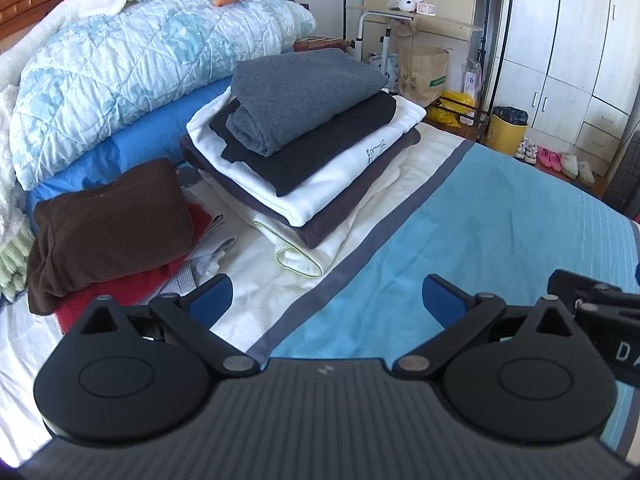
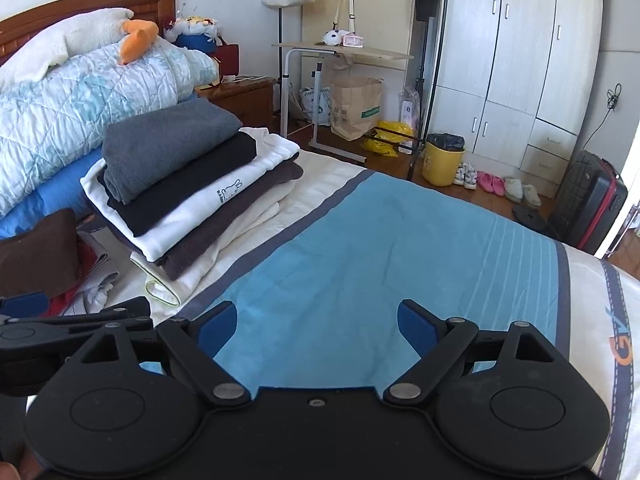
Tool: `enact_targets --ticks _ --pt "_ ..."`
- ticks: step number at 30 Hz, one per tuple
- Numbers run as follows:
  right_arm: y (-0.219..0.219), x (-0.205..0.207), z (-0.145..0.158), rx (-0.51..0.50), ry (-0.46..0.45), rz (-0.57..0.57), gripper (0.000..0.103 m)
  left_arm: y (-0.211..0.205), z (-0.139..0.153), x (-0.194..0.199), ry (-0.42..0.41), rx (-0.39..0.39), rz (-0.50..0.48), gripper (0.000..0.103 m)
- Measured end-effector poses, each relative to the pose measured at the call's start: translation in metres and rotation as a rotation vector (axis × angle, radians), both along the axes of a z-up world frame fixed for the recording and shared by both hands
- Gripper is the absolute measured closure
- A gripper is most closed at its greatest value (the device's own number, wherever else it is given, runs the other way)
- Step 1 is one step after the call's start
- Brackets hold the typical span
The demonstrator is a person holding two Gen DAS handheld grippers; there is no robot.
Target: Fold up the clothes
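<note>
Two grippers, left gripper (image 1: 326,300) and right gripper (image 2: 316,322), fingers spread and empty above the bed (image 2: 360,240), beside folded clothes stack (image 1: 304,136).

Folded stack (image 1: 304,148) on the bed (image 1: 480,220), loose heap (image 1: 108,228) just left, quilt (image 1: 132,68) behind.

Left gripper (image 1: 326,300) and right gripper (image 2: 316,322): jaws spread wide, nothing between blue pads, both angled downward, side by side.
</note>
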State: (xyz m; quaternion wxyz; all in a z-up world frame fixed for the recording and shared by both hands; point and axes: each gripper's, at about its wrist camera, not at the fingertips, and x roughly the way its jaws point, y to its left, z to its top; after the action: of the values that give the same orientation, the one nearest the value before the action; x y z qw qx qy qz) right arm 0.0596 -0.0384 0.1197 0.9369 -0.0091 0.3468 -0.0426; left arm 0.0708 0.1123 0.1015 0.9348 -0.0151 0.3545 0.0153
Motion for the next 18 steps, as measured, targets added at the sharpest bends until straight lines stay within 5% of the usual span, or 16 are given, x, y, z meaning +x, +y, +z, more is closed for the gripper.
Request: enact_targets --ticks 12,18 --pt "0.013 -0.014 0.004 -0.159 -0.018 -0.046 0.009 -0.007 0.001 -0.002 0.017 0.050 0.014 0.000" --pt "0.011 -0.015 0.005 -0.138 -0.011 -0.044 0.009 -0.004 0.003 -0.003 -0.003 0.030 0.026 0.000"
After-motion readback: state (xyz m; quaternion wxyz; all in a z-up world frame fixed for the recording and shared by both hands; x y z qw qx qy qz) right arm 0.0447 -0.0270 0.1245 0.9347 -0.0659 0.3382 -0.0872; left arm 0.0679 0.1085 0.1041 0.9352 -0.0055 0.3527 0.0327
